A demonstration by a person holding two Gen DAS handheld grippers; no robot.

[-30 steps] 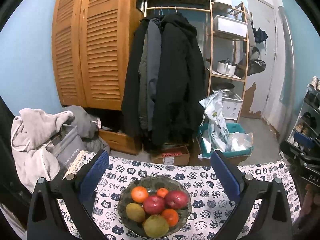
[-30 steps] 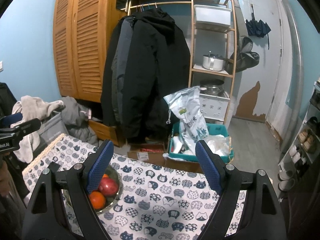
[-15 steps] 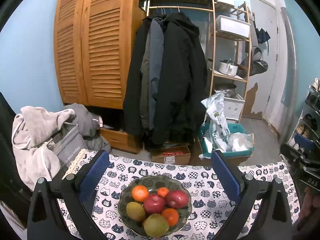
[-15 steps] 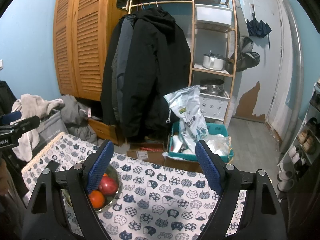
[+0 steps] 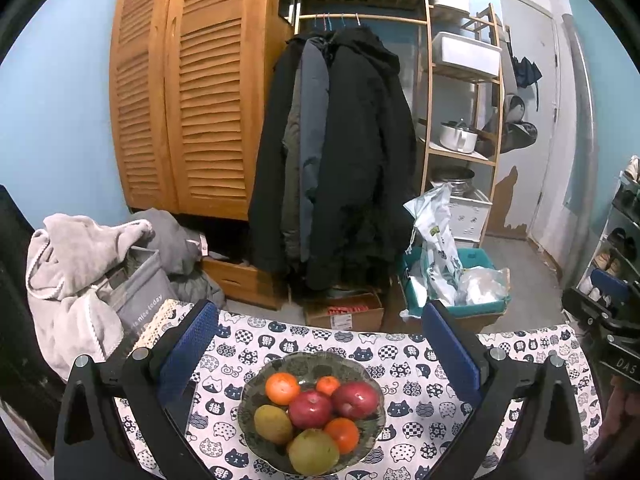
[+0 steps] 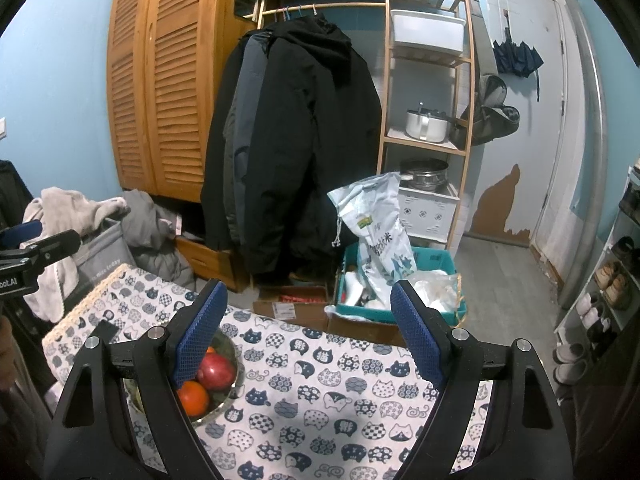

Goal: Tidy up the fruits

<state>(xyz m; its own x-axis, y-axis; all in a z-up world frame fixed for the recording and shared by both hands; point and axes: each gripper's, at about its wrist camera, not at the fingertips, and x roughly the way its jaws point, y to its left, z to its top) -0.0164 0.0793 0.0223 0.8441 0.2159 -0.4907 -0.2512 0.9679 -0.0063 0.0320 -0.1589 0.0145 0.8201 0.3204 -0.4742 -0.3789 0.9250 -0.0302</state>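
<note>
Table [image 5: 520, 364] covered by a cat-print cloth, seen from both wrist cameras. Left gripper [image 5: 320, 344], held level above the near edge and pointing toward the wardrobe wall; its blue-padded fingers [image 5: 188, 344] are spread wide and grasp nothing, framing the bowl from either side without touching it. Right gripper [image 6: 308, 328], held level at a similar height further right over bare cloth; its jaws are likewise wide apart and empty. In the right wrist view the left gripper's tip shows at the far left edge; in the left wrist view the right gripper's body shows at the far right edge. Glass bowl [image 5: 362, 368], resting on the cloth at centre of the left wrist view and at lower left, partly behind a finger, in the right wrist view. Inside it lie, touching one another: two red apples [image 5: 311, 409], two greenish-brown pears [image 5: 314, 451], and three oranges [image 5: 282, 388], the smallest at the back.
</note>
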